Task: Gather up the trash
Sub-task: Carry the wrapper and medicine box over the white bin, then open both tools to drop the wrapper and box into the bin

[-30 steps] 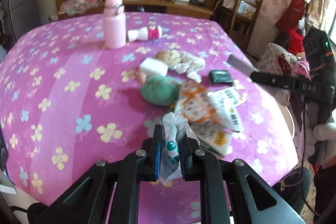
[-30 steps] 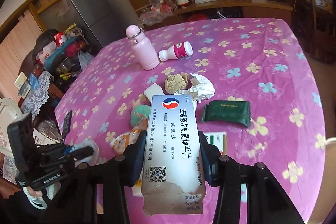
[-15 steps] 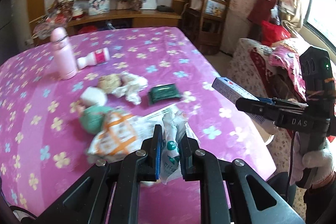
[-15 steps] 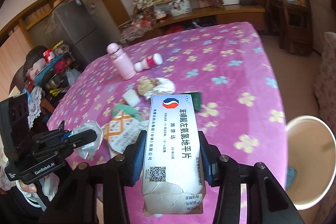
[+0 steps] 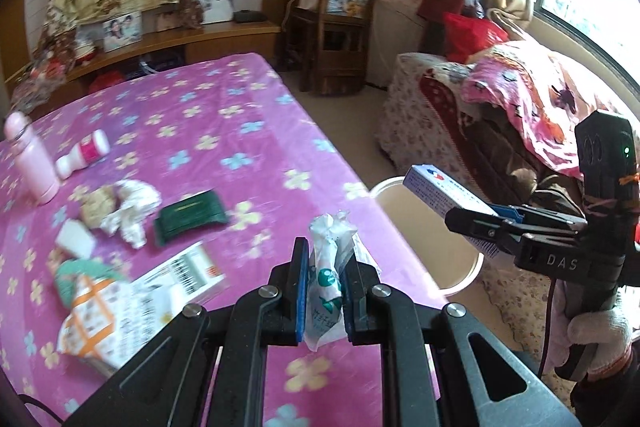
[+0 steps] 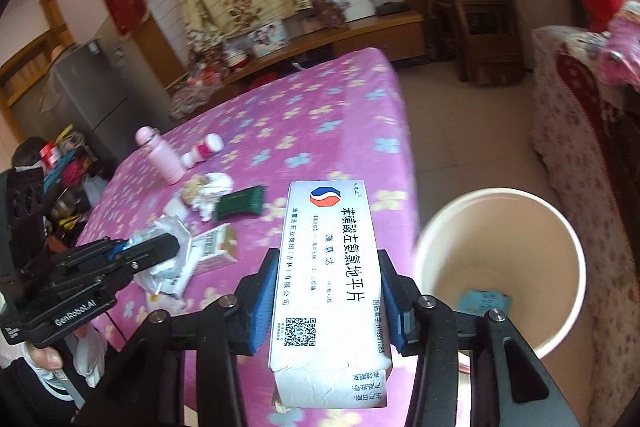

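My left gripper (image 5: 325,267) is shut on a crumpled clear plastic wrapper (image 5: 330,255) with green print, held above the table's right edge. My right gripper (image 6: 328,291) is shut on a white medicine box (image 6: 332,267) and holds it just left of the cream trash bin (image 6: 500,267), which stands on the floor beside the table. The box (image 5: 444,193) and bin (image 5: 404,199) also show in the left wrist view. A blue scrap (image 6: 486,301) lies in the bin.
On the pink flowered tablecloth (image 5: 224,131) lie a green packet (image 5: 188,217), crumpled tissues (image 5: 124,205), a white carton (image 5: 180,275), an orange-patterned bag (image 5: 92,315), a small bottle on its side (image 5: 84,153) and an upright pink flask (image 5: 32,163). A covered sofa (image 5: 500,99) stands right of the bin.
Both grippers have swung right, away from the table's middle towards its right edge. The right gripper has carried the box up beside the bin; the left still holds the wrapper.
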